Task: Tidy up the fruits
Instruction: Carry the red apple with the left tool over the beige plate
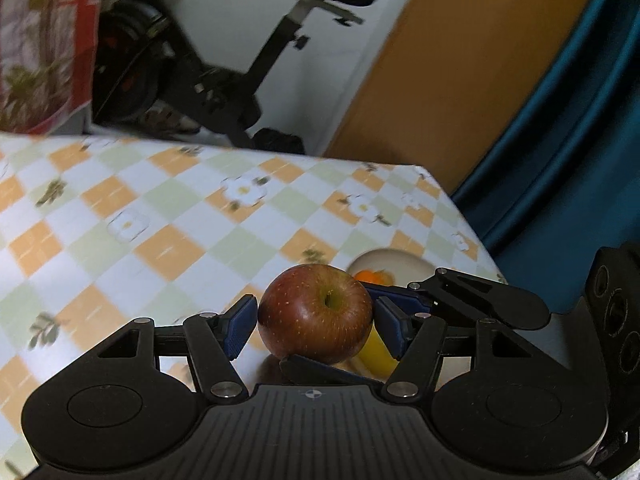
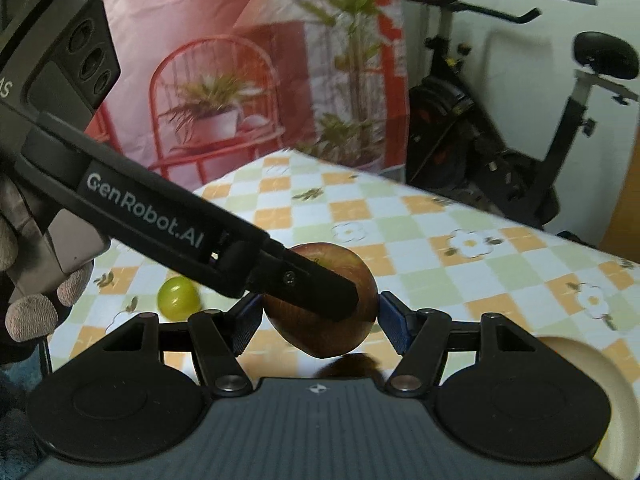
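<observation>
checkered table [image 1: 160, 216]; plate [image 1: 400, 262] holds an orange [image 1: 370, 276].

Both wrist cams sit right behind their claws, angled down over the desk [image 1: 160, 216], both super close on the same apple [image 1: 316, 314].

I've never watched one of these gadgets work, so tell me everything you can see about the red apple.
The apple is round, dark red shading to greenish-yellow around its stem pit, and finely speckled with a glossy skin. It looks whole and hangs above the checkered tablecloth, casting a shadow. Both the left gripper and the right gripper clamp it between their blue pads.
</observation>
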### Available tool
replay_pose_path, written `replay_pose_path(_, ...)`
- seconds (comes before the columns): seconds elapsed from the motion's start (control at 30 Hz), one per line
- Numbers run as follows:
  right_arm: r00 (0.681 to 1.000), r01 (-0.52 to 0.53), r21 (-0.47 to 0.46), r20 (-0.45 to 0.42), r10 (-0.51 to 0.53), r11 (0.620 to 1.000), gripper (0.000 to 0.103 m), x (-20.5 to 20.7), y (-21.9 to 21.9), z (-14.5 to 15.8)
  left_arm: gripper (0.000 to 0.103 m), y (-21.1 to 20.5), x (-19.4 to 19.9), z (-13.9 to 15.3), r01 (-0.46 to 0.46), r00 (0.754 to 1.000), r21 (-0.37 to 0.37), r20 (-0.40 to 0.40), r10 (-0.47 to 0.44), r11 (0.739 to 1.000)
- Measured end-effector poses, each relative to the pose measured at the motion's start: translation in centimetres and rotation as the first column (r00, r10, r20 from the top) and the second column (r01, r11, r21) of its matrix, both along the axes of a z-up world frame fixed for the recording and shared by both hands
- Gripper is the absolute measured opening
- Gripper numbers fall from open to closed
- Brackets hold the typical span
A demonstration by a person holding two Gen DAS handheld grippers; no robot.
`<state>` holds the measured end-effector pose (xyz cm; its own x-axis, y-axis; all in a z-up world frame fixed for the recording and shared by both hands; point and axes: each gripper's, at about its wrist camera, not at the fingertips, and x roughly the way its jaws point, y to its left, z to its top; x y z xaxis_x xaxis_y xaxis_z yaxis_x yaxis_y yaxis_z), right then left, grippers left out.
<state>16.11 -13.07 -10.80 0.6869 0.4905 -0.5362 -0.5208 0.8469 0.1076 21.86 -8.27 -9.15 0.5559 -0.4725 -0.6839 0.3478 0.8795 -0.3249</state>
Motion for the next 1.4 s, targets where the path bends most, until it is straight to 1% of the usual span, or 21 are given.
replay_pose_path(0.1, 0.999, 0.031, 0.01, 0.021, -0.031, 0.999, 0.066, 0.1, -2.4, 0.5, 0.067, -2.8, 0.8, 0.3, 0.035, 0.999, 0.007, 0.009, -0.035, 0.999)
replay_pose_path(0.27, 0.996, 0.084, 0.01, 0.031, -0.084, 0.996, 0.066, -0.1, -6.5, 0.5, 0.067, -7.9, 2.2, -0.1, 0.108, 0.994, 0.037, 0.008, -0.108, 0.993)
replay_pose_path(0.4, 0.992, 0.127, 0.013, 0.022, -0.127, 0.992, 0.066, 0.1, -9.8, -0.2, 0.067, -11.1, 3.6, -1.2, 0.152, 0.988, 0.048, -0.011, -0.152, 0.987)
replay_pose_path(0.63, 0.978, 0.21, 0.005, 0.014, -0.21, 0.978, 0.066, 0.5, -14.8, -1.8, 0.067, -16.5, 5.7, -3.7, 0.2, 0.98, 0.071, -0.034, -0.198, 0.977)
replay_pose_path(0.77, 0.968, 0.252, 0.002, -0.006, -0.252, 0.968, 0.066, 0.9, -16.5, -3.1, 0.067, -17.9, 6.9, -5.4, 0.211, 0.976, 0.078, -0.074, -0.206, 0.974)
replay_pose_path(0.97, 0.957, 0.288, 0.008, -0.04, -0.287, 0.958, 0.066, 1.4, -17.2, -4.7, 0.067, -18.6, 7.7, -7.0, 0.21, 0.975, 0.104, -0.1, -0.2, 0.972)
replay_pose_path(1.07, 0.955, 0.295, 0.01, -0.044, -0.294, 0.956, 0.066, 1.4, -17.1, -5.2, 0.067, -18.6, 8.2, -7.4, 0.205, 0.975, 0.1, -0.108, -0.194, 0.974)
replay_pose_path(1.2, 0.952, 0.306, -0.015, -0.027, -0.306, 0.952, 0.066, 1.7, -16.8, -5.6, 0.067, -18.5, 8.2, -7.5, 0.204, 0.977, 0.098, -0.087, -0.195, 0.974)
replay_pose_path(1.3, 0.948, 0.316, -0.015, -0.025, -0.316, 0.949, 0.066, 2.0, -16.7, -5.6, 0.067, -18.3, 8.1, -7.4, 0.198, 0.978, 0.091, -0.086, -0.19, 0.976)
replay_pose_path(1.4, 0.944, 0.329, -0.019, -0.032, -0.329, 0.944, 0.066, 2.2, -16.5, -5.5, 0.067, -17.8, 8.0, -7.3, 0.176, 0.981, 0.064, -0.091, -0.17, 0.982)
